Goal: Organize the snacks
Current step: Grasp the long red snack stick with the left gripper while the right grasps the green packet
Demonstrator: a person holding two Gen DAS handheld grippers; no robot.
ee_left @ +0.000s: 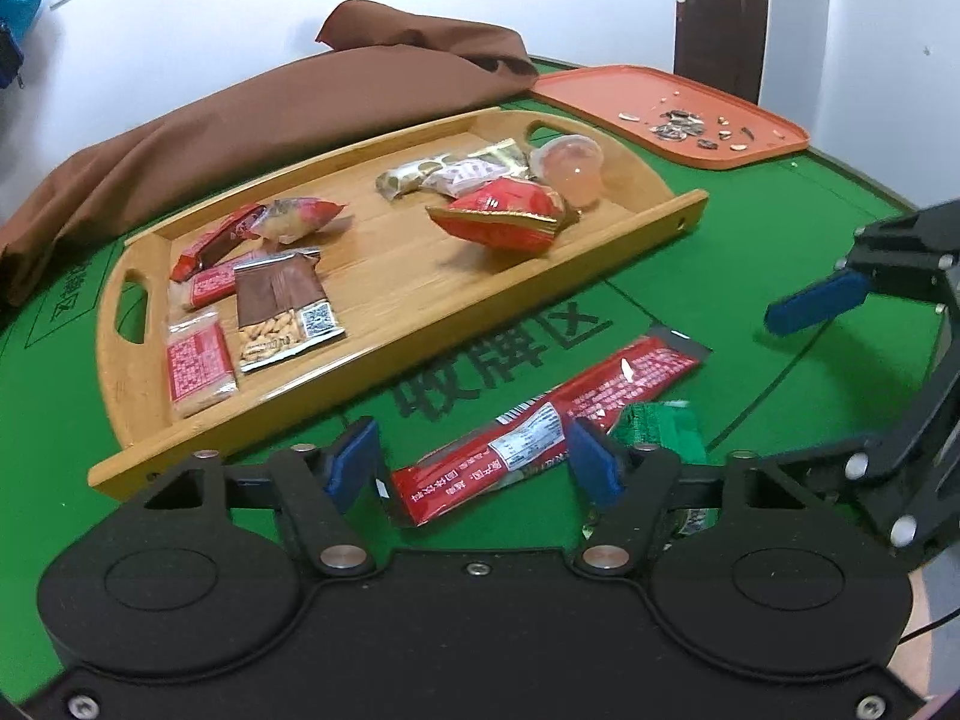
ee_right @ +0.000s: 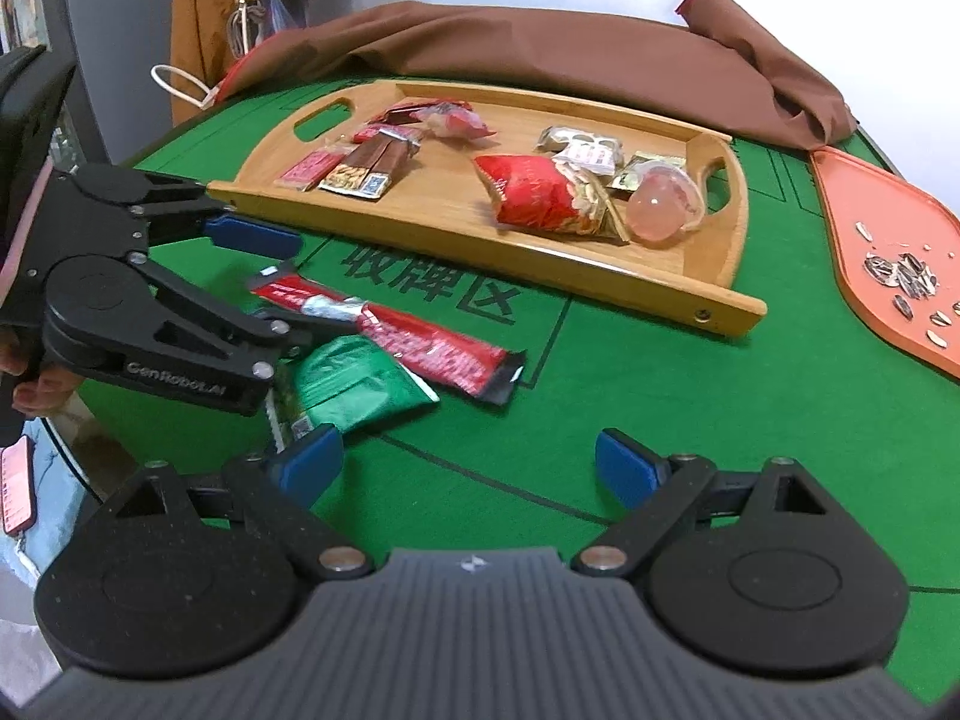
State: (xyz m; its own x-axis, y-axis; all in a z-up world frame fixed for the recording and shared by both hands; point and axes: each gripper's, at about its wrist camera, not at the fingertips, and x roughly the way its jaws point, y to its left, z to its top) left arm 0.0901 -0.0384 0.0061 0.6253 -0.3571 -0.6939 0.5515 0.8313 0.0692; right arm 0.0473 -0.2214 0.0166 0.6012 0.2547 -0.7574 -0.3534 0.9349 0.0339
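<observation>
A: While the long red foil snack stick (ee_left: 543, 435) lies on the green felt table (ee_left: 690, 300), the left gripper (ee_left: 474, 462) straddles it half-open.

B: Probably untouched; it's light, crinkly, slippery, so pinch mid-length.

My left gripper (ee_left: 474, 462) points down at a slant in the lower middle of its own view. Its jaws are half apart, and the blue pads (ee_left: 591, 468) do not press on anything. In the right wrist view it enters from the left edge, and my fingers (ee_right: 36, 393) show behind it. My right gripper (ee_right: 465, 468) sits low in the middle of its view, jaws wide and empty.
</observation>
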